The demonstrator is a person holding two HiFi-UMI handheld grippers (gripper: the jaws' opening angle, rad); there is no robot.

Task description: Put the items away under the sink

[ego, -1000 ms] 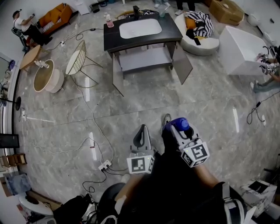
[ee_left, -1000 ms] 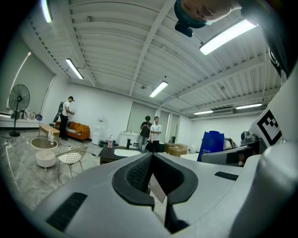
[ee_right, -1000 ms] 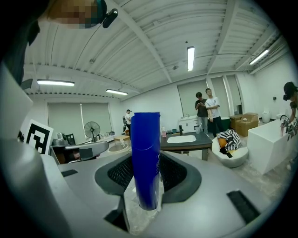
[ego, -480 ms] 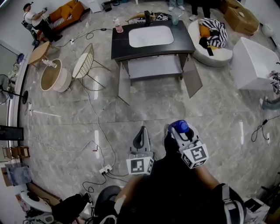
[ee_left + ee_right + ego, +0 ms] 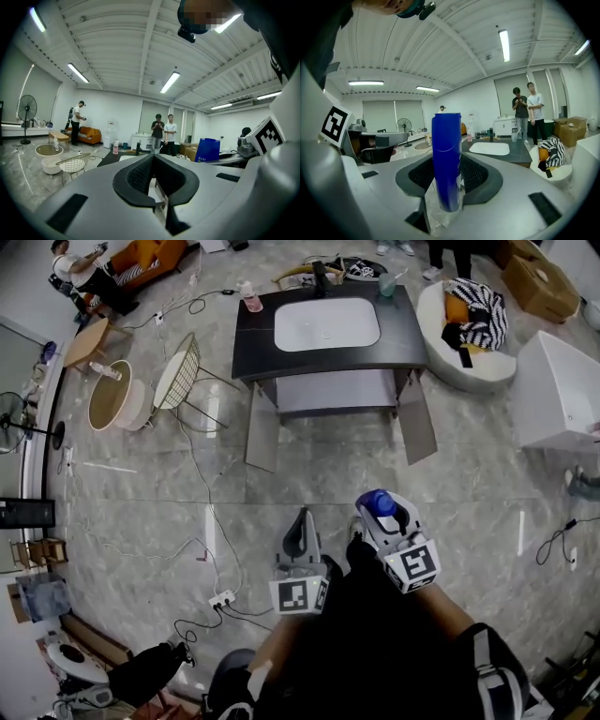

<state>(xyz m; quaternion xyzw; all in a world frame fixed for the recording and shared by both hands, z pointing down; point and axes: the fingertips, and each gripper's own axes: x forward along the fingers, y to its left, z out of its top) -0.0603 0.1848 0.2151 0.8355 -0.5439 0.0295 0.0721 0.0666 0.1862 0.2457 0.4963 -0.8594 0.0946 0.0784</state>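
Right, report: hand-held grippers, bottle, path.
Left hand-held gripper shut, empty. Right hand-held gripper shut on blue bottle. Sink cabinet doors open; floor cables left.

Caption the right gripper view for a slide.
Right gripper clamps an upright blue bottle, with the sink vanity ahead.

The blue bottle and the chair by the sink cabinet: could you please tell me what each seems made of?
The blue bottle is probably plastic, smooth and slightly glossy, judging by its even colour and soft sheen. The chair is likely thin metal wire, pale-coated; its open mesh is see-through.
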